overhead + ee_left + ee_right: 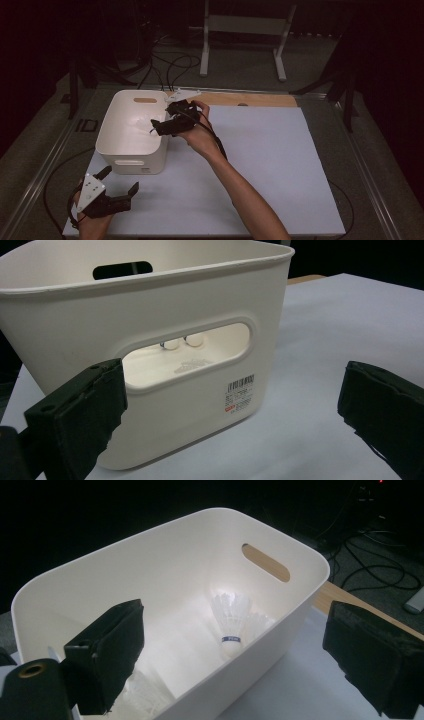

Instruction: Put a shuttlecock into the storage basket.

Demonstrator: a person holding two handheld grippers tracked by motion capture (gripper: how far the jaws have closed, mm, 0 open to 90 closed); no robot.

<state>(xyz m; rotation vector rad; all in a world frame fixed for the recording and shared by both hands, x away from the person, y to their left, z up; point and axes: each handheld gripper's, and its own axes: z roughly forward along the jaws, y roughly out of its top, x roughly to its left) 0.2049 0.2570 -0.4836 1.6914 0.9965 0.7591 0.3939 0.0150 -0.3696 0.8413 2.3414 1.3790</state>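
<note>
On the pale mat (pixel 260 165), both my grippers gape empty; I'd pinch the light, fragile shuttlecock (pixel 231 622) by its cork.

A tub (pixel 131 150) stands on a mat (pixel 270 165) that covers the surface, at the mat's far left part. Inside the tub a shuttlecock (pixel 231 620) lies on the bottom near the far wall. The right claw (pixel 161 121) hangs above the tub's right rim. The left claw (pixel 120 186) sits near the mat's near left corner, just in front of the tub, facing its near wall.
</note>
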